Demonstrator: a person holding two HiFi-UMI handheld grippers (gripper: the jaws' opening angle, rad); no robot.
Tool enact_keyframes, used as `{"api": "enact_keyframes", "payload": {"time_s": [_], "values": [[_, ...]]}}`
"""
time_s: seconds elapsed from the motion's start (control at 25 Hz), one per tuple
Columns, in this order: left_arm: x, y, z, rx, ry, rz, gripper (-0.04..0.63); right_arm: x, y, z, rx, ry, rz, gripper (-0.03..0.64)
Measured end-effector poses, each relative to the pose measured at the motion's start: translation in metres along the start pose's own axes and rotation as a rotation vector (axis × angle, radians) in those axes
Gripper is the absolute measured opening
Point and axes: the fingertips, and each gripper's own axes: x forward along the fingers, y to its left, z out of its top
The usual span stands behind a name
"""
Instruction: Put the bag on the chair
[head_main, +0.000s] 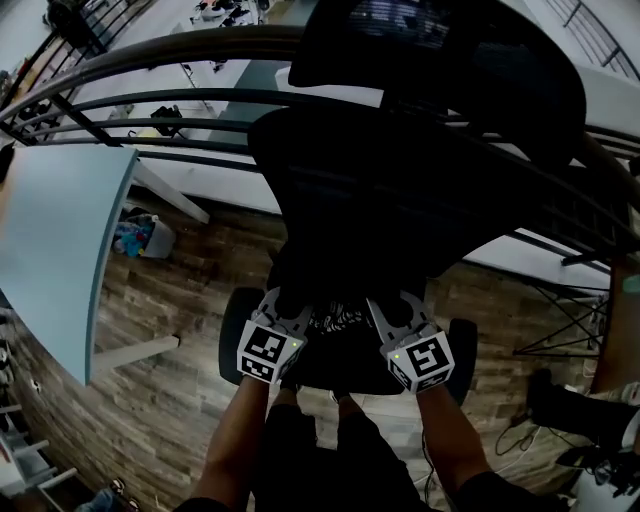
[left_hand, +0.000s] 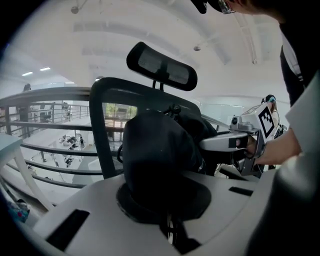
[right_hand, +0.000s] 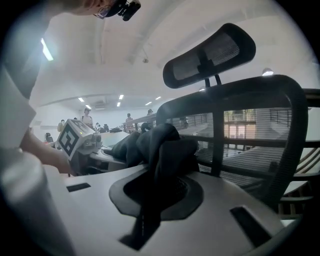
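Black bag (left_hand: 155, 160) pinched in left claw (head_main: 284, 305) and right claw (head_main: 400, 305), forearms (head_main: 240, 420) parallel toward chair (head_main: 430, 200).

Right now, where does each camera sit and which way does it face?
Head view: on the person's head, steeply down on the chair; forearms, left gripper, right gripper show.
Left gripper view: on that gripper, facing the chair; jaws shut on the bag.
Right gripper view: likewise, from the other side.
Shared: bag, chair, the opposite gripper.
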Motion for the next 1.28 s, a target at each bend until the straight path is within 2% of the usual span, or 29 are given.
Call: {"api": "enact_keyframes", "payload": {"time_s": [0.6,0.88,1.28], "values": [[0.040,0.020,-0.065,-0.052,0.109,-0.020,0.025,0.035,-0.018,-0.069,0.069,0.114,-0.013,0.035],[0.043,0.024,-0.086,-0.064,0.148,-0.022,0.025,0.039,-0.022,-0.091,0.089,0.158,-0.015,0.035],[0.043,0.024,-0.125,-0.120,0.215,-0.029,0.025,0.040,-0.021,-0.128,0.128,0.227,-0.039,0.035]]}}
